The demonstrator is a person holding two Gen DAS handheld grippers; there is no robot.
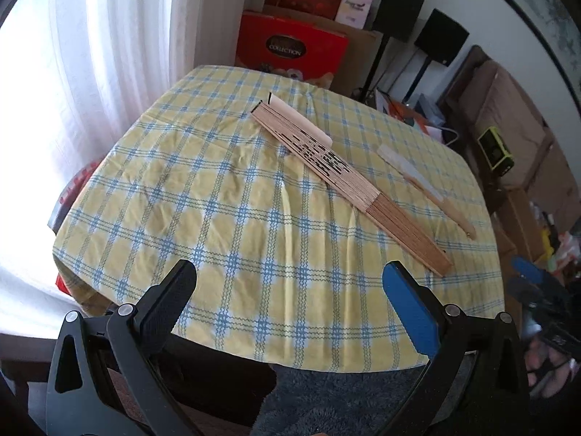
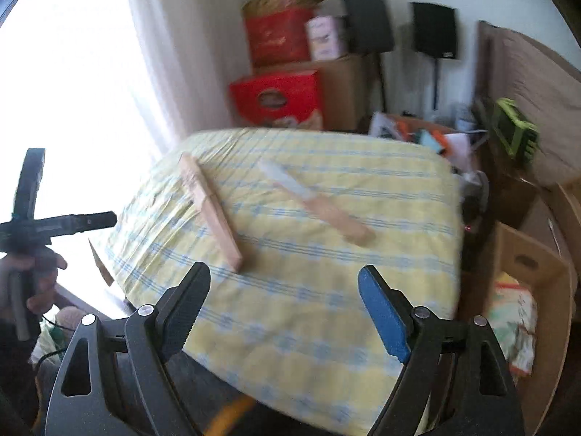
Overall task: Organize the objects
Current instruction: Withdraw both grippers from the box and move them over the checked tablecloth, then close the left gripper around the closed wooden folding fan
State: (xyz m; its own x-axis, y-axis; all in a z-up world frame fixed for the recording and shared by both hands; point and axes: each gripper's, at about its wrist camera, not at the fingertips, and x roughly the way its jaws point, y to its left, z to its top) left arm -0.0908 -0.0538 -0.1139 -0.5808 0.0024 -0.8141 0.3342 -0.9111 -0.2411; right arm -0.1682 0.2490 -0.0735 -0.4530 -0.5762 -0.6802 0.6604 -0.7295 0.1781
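Observation:
A large folded wooden fan [image 1: 348, 181] lies diagonally on the yellow-and-blue checked tablecloth [image 1: 218, 200]. To its right lies a smaller folded fan [image 1: 425, 185] with a white top and a pale wooden handle. My left gripper [image 1: 290, 276] hangs open over the near table edge, holding nothing. The right gripper [image 1: 524, 276] shows blurred at the right edge. In the blurred right wrist view, the large fan [image 2: 210, 210] and the small fan [image 2: 316, 203] lie ahead of my right gripper [image 2: 285, 281], which is open with nothing between its fingers. A hand [image 2: 36, 265] holds the left gripper [image 2: 90, 221] at the far left.
White curtains [image 1: 90, 72] hang left of the table. Behind it stand red gift boxes [image 1: 290, 47], cardboard cartons and two black speakers [image 1: 439, 36] on stands. A green device [image 2: 515, 130] and an open cardboard box [image 2: 526, 290] sit to the right.

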